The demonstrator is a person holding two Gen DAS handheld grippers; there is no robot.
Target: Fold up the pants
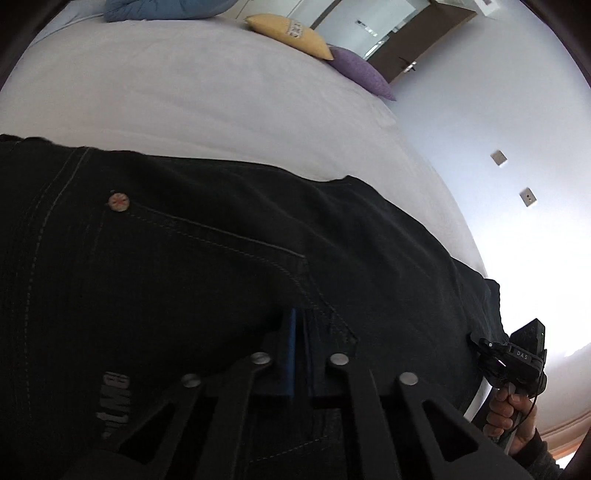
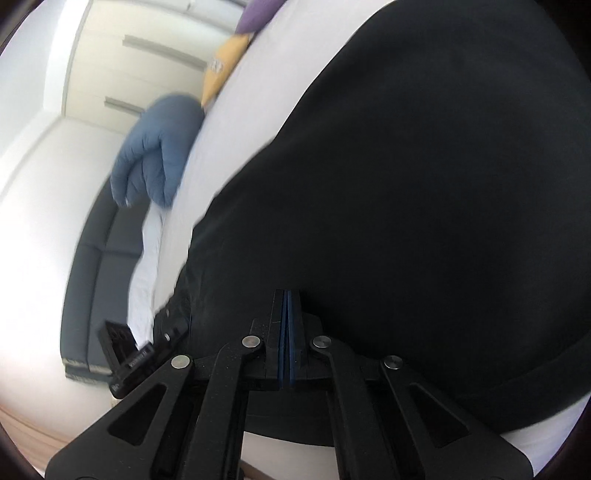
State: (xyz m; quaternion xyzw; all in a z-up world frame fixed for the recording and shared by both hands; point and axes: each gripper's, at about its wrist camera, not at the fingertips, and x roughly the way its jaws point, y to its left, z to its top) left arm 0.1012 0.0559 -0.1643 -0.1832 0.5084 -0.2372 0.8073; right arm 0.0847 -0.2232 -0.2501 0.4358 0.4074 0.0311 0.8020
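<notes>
A wide bed (image 1: 207,96) with a pale sheet fills the room, set against white walls and a row of light cupboards (image 2: 122,55). Dark pants (image 1: 184,266) lie spread across the near part of the sheet.

The left gripper (image 1: 300,325) is pressed down onto the pants, its two jaws closed together with a strip of blue pad showing between them, right at the corner of a stitched back pocket (image 1: 229,251). Dark cloth bunches at the tips, so it appears to pinch the pants there. A round metal rivet (image 1: 119,202) marks the pocket's far corner, and pale lettering sits on the cloth near the gripper's left linkage.

The right gripper (image 2: 287,299) is likewise closed, blue pads meeting, its tips buried at the edge of the pants (image 2: 424,203), which bulge up as a large dark mass in front of it; whether cloth is actually caught between the pads cannot be told. From the left camera, the right gripper appears at the far right edge of the pants, carried by a hand (image 1: 511,413) in a dark sleeve.

Farther off, at the head of the bed, lie a blue cushion (image 2: 159,147), a yellow cushion (image 1: 291,35) and a purple cushion (image 1: 360,72). A dark padded bed frame (image 2: 99,277) runs below the sheet.
</notes>
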